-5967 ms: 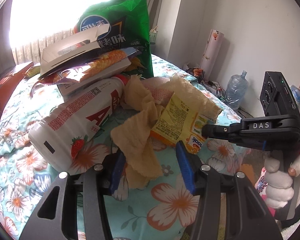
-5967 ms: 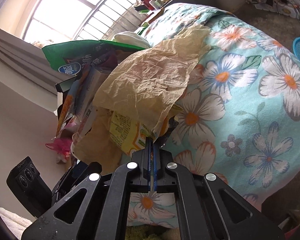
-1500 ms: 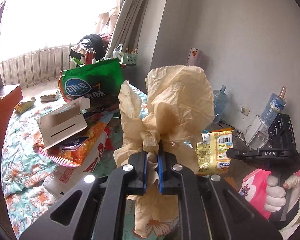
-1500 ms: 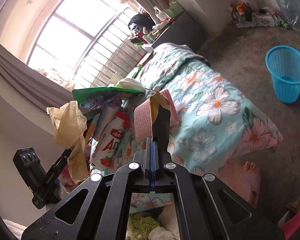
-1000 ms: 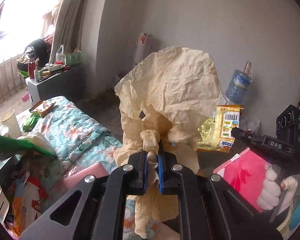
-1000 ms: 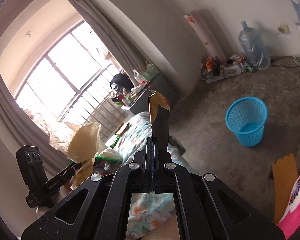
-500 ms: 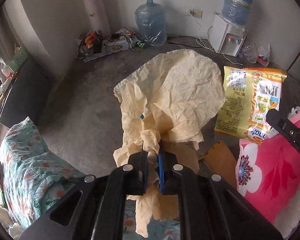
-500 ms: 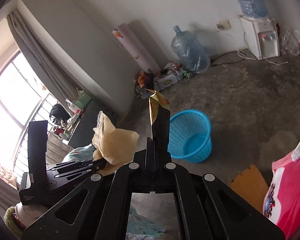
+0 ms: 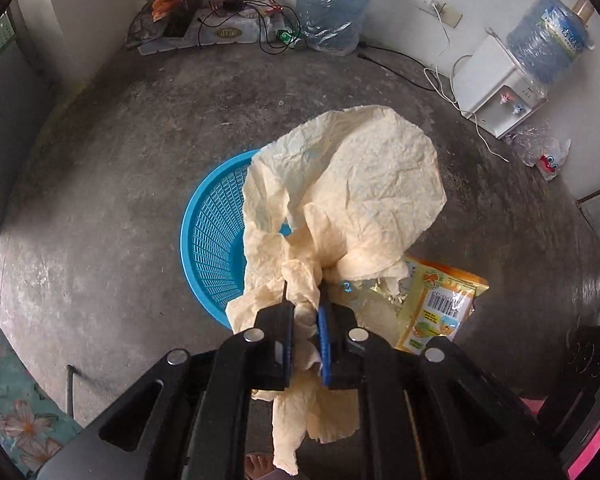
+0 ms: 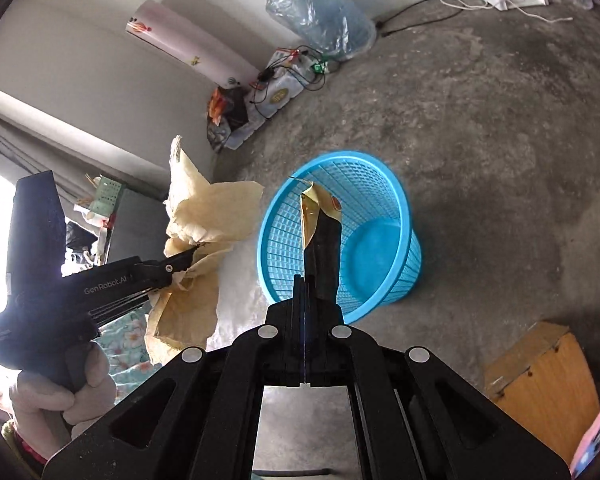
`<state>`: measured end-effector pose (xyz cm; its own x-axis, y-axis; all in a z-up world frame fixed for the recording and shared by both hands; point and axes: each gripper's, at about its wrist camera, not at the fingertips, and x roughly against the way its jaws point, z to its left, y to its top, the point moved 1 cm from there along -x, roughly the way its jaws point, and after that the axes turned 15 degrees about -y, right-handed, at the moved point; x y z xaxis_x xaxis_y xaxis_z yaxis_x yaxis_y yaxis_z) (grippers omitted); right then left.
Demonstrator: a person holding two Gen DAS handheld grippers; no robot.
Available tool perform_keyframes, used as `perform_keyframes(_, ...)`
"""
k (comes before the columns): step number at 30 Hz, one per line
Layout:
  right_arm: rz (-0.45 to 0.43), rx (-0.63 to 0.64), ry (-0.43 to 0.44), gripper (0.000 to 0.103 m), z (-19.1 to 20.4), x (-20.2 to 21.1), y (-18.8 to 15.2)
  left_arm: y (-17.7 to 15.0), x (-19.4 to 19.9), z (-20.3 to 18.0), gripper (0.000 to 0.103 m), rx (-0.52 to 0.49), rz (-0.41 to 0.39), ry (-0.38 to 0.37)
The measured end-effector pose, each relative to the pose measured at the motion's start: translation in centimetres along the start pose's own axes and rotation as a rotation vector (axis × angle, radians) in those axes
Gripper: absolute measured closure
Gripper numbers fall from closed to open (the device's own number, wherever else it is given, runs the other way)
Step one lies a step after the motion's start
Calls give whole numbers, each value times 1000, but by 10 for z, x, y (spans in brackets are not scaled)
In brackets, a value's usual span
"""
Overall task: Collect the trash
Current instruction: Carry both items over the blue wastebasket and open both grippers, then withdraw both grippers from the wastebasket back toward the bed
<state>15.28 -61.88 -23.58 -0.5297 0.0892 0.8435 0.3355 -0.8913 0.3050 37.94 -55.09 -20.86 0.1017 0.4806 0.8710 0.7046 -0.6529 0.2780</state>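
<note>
The left gripper [image 9: 305, 320] is pointing steeply down over the round blue plastic mesh basket [image 9: 216, 236], which is standing on the grey concrete floor [image 9: 112, 184]. Its jaws are opening, with a narrow gap between the blue pads; the crumpled pale-yellow paper sheet [image 9: 352, 200] is still sitting between them, billowing up toward 12 o'clock and hanging below toward 6 o'clock. The paper is covering the basket's right half in this view.

The right gripper [image 10: 305, 292] is fully closed, pinching the flat yellow-and-orange printed snack wrapper [image 10: 320, 216], seen edge-on here. The wrapper is sticking straight out toward 12 o'clock, its tip lying over the basket's open mouth [image 10: 364, 248]. In the left view the same wrapper [image 9: 440, 300] is showing at 4 o'clock of the paper, just beside the basket.

In the right view the left gripper [image 10: 180, 264] is at 9 o'clock, held by a gloved hand [image 10: 56, 392], with the paper [image 10: 208, 216] just left of the basket rim.

A clear blue water jug [image 9: 332, 4] is standing by the wall at 12 o'clock.
</note>
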Motion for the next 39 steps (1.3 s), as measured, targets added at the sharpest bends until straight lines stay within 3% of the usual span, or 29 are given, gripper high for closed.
perform_keyframes(2, 23, -5, 9, 102, 2, -18, 5, 9, -10, 6, 58, 16, -26, 21)
perform_keyframes(4, 56, -8, -10, 96, 0, -40, 7, 15, -18, 14, 43, 38, -55, 53)
perform_keyframes(5, 79, -17, -32, 87, -1, -50, 7, 16, -21, 16, 41, 50, -65, 58)
perform_keyframes(6, 98, -26, -52, 86, -4, -58, 5, 17, -23, 18, 40, 65, -65, 48)
perform_keyframes(10, 104, -51, -54, 85, -14, -60, -6, 12, -27, 19, 39, 87, -45, -3)
perform_keyframes(14, 75, -64, -48, 84, -17, -42, -11, 7, -10, 11, 38, 70, -73, -28)
perform_keyframes(19, -6, -52, -33, 84, -15, -7, -10, 0, 51, -2, 38, 63, -161, -89)
perform_keyframes(24, -90, 2, -31, 82, -1, 52, -21, -20, 146, -25, 38, 32, -270, -150)
perform_keyframes(27, -167, 58, -20, 67, 14, 103, -35, -51, 219, -45, 38, -23, -348, -202)
perform_keyframes(29, -234, 96, 5, 49, 25, 141, -46, -82, 269, -56, 37, -67, -411, -229)
perform_keyframes(31, -288, 142, 44, 43, 37, 176, -61, -116, 317, -63, 35, -103, -454, -227)
perform_keyframes(35, -278, 269, 193, 41, 71, 225, -96, -196, 401, -58, 29, -83, -552, -193)
perform_keyframes(39, -176, 425, 346, 41, 113, 242, -136, -293, 457, -35, 26, -16, -674, -148)
